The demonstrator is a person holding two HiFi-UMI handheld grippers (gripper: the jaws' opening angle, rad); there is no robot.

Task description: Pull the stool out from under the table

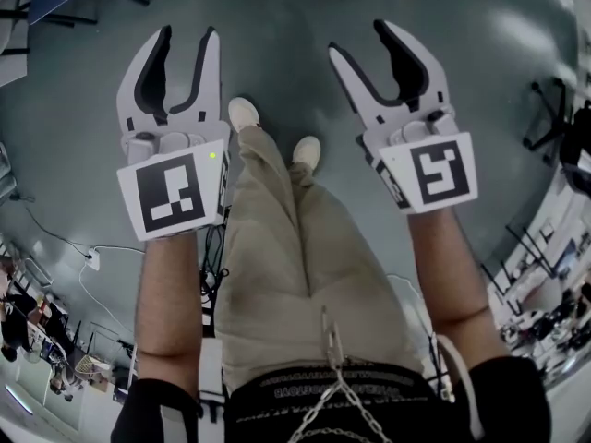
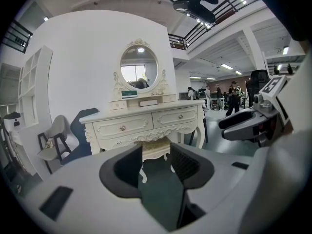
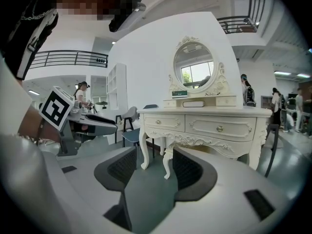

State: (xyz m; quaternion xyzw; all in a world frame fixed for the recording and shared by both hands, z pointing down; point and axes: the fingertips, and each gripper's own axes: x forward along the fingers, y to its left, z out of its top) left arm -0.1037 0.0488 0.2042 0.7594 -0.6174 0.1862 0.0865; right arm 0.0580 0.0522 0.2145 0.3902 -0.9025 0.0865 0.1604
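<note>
A cream carved dressing table (image 2: pixel 146 121) with an oval mirror (image 2: pixel 139 68) stands against a white wall some way ahead of me. Its matching stool (image 2: pixel 157 149) is tucked under the table, seen through the gap of my left gripper (image 2: pixel 156 155). In the right gripper view the table (image 3: pixel 214 126) shows again, and one curved stool leg (image 3: pixel 167 164) is visible between the jaws. My left gripper (image 1: pixel 187 35) and right gripper (image 1: pixel 360 40) are held side by side above the grey floor. Both are open, hold nothing, and are well short of the stool.
A grey chair (image 2: pixel 57 133) and a blue chair (image 2: pixel 80 123) stand left of the table, beside a white shelf unit (image 2: pixel 34 82). Several people (image 2: pixel 229 95) are in the hall at the right. Cables (image 1: pixel 92 257) lie on the floor behind me. My shoes (image 1: pixel 245 113) show below.
</note>
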